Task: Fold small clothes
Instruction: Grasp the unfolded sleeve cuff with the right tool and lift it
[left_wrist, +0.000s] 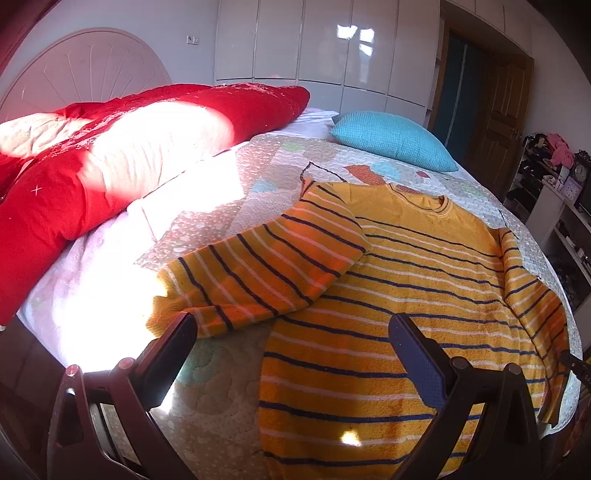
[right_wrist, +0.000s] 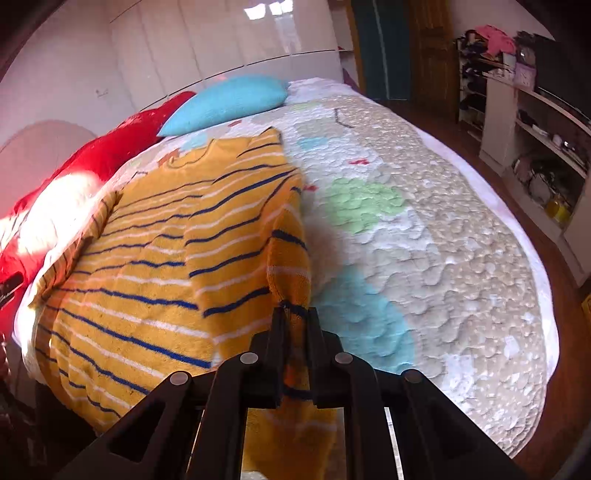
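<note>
A yellow sweater (left_wrist: 399, 295) with dark blue and white stripes lies spread flat on the quilted bed, neckline toward the far side. Its left sleeve (left_wrist: 258, 273) is folded across the chest. My left gripper (left_wrist: 291, 325) hovers open above the sweater's lower part, with nothing between its fingers. In the right wrist view the same sweater (right_wrist: 147, 258) fills the left half. My right gripper (right_wrist: 295, 314) is shut on the sweater's right sleeve (right_wrist: 288, 254), which rises from the bed as a lifted ridge between the pads.
A red duvet (left_wrist: 55, 206) is bunched along the left of the bed. A turquoise pillow (left_wrist: 391, 138) lies at the far side. White wardrobes (left_wrist: 314, 44) stand behind, and cluttered shelves (right_wrist: 535, 140) line the right wall. The patterned quilt (right_wrist: 424, 240) stretches right of the sweater.
</note>
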